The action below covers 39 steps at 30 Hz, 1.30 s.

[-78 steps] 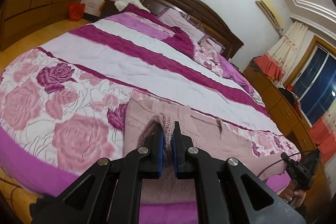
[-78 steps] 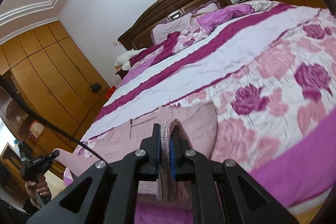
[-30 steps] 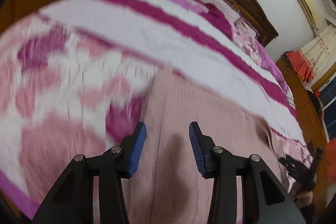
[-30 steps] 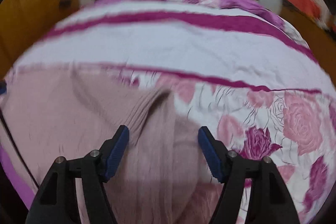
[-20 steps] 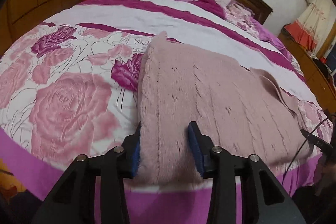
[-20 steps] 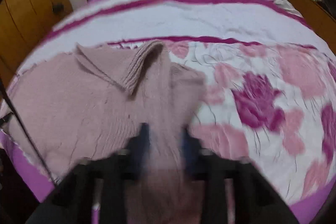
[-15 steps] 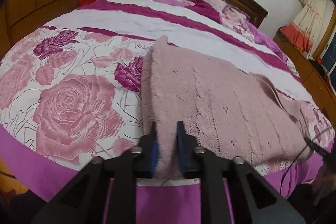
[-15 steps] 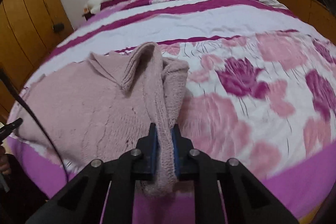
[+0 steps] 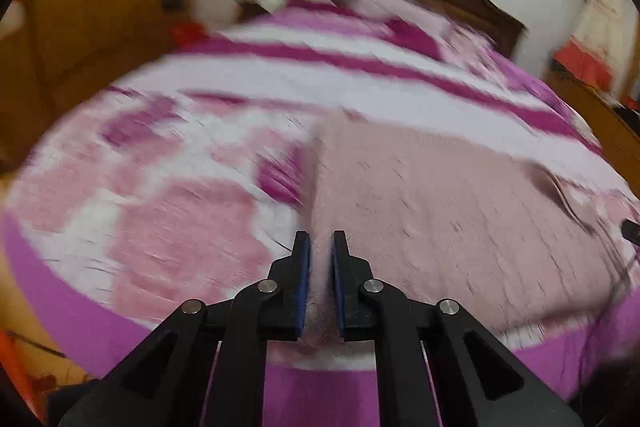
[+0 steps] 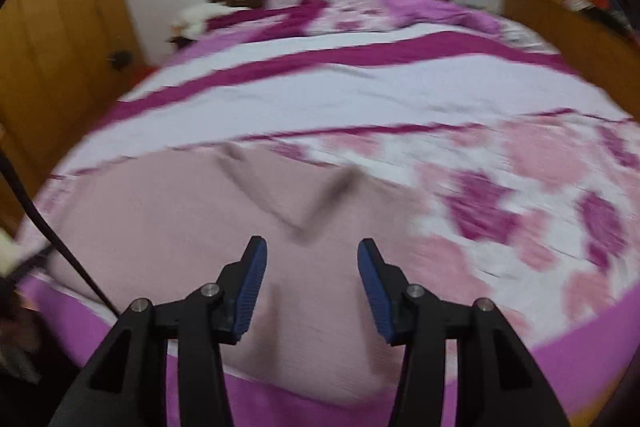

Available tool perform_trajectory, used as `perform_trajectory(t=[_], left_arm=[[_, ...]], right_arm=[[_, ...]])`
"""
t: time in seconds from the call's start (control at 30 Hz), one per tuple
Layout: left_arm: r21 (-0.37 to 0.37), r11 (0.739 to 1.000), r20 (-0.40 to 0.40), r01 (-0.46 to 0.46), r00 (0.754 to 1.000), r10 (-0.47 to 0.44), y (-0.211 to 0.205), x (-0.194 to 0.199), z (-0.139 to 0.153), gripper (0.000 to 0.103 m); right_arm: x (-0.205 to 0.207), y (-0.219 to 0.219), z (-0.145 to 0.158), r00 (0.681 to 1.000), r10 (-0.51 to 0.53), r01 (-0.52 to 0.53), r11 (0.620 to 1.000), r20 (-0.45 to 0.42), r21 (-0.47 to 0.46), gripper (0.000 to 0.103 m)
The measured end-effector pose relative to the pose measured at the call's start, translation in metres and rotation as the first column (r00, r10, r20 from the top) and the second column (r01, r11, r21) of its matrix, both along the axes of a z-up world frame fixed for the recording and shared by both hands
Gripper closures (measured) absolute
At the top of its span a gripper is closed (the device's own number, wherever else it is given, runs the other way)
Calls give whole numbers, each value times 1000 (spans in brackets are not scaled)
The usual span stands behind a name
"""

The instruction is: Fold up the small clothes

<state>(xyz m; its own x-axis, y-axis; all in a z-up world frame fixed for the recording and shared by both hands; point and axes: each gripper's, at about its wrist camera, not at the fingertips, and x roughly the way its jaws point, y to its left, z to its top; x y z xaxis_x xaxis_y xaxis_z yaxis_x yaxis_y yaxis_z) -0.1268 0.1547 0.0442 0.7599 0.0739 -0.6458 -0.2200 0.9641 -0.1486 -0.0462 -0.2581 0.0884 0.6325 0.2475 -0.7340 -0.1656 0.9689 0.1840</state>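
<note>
Pink knit sweater spread flat near the foot edge of the floral quilt, filling 12 to 3 o'clock ahead of the left gripper, clamped on its near-left hem. Right gripper spread wide, empty, above the collar side (both views motion-blurred). Risk, likely: loose, fuzzy, stretchy knit dragging lopsided or bunching under a one-sided pull.
</note>
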Motion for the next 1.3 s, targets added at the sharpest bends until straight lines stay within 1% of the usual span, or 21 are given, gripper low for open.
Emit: perform_trajectory(t=[0.07, 0.13, 0.2, 0.3, 0.33, 0.4, 0.47, 0.5, 0.57, 0.6, 0.63, 0.7, 0.83, 0.87, 0.93, 1.03, 1.07, 1.13, 1.17, 1.23, 1.3], left_arm=[[-21, 1000, 116, 23, 993, -21, 5, -14, 19, 103], [-85, 991, 152, 105, 984, -91, 4, -14, 25, 103], [-136, 970, 116, 200, 976, -185, -6, -5, 18, 103], [-116, 954, -14, 275, 960, -278, -28, 13, -5, 103], [-117, 949, -56, 292, 952, -300, -34, 19, -13, 103], [-89, 952, -117, 294, 946, -303, -42, 27, -24, 103], [-69, 952, -133, 299, 943, -306, -46, 27, -26, 103], [-65, 952, -133, 300, 943, -306, -47, 27, -26, 103], [-68, 952, -130, 297, 944, -303, -46, 25, -27, 103], [-76, 953, -124, 293, 946, -301, -46, 25, -27, 103], [-81, 953, -118, 291, 947, -299, -44, 24, -28, 103], [-91, 955, -105, 283, 951, -292, -42, 20, -28, 103], [-209, 951, -78, 229, 965, -250, -26, 0, -28, 103], [-226, 950, -83, 217, 967, -241, -22, -6, -29, 103], [-205, 961, -114, 186, 971, -213, -14, -22, -31, 103], [-226, 970, -155, 94, 979, -131, 2, -46, -35, 102], [-258, 964, -152, 63, 983, -105, 9, -56, -35, 100], [-304, 950, -93, 65, 991, -97, 19, -71, -30, 99], [-299, 952, -51, 71, 995, -90, 22, -75, -25, 98], [-270, 960, 13, 72, 997, -72, 23, -81, -18, 90], [-252, 963, 24, 95, 995, -92, 21, -81, -18, 89]], right_arm=[[17, 19, -3, 998, 28, -27, 999, -59, 17, 53], [33, 39, -14, 991, 60, -62, 998, -121, -14, 54], [50, 54, -30, 980, 69, -84, 994, -187, -71, 58], [70, 62, -53, 960, 56, -80, 994, -274, -76, 59], [79, 60, -55, 961, 41, -65, 995, -272, -77, 60], [94, 51, -47, 978, -14, -11, 993, -210, -119, 61], [106, 37, -37, 987, -101, 76, 978, -122, -197, 61], [111, 30, -33, 985, -148, 123, 964, -89, -237, 60], [117, 20, -22, 963, -267, 238, 897, -26, -372, 59], [115, 18, -15, 959, -283, 261, 877, 5, -403, 59], [111, 18, -9, 962, -273, 259, 882, 22, -394, 59], [96, 23, -1, 976, -215, 212, 918, 29, -336, 48], [65, 38, -9, 988, -148, 155, 939, 48, -307, 46], [60, 35, -13, 991, -120, 132, 954, 62, -268, 46], [32, 39, -18, 990, -82, 100, 982, 117, -158, 46], [-5, 35, -28, 973, -92, 101, 994, 211, -34, 46], [-9, 33, -31, 975, -113, 120, 992, 192, -26, 46], [-13, 32, -27, 979, -105, 107, 994, 176, 0, 46], [-16, 30, -24, 976, -98, 97, 995, 196, 18, 46], [-21, 28, -23, 972, -116, 121, 993, 205, -12, 46], [-26, 24, -28, 973, -116, 129, 990, 198, -56, 46]])
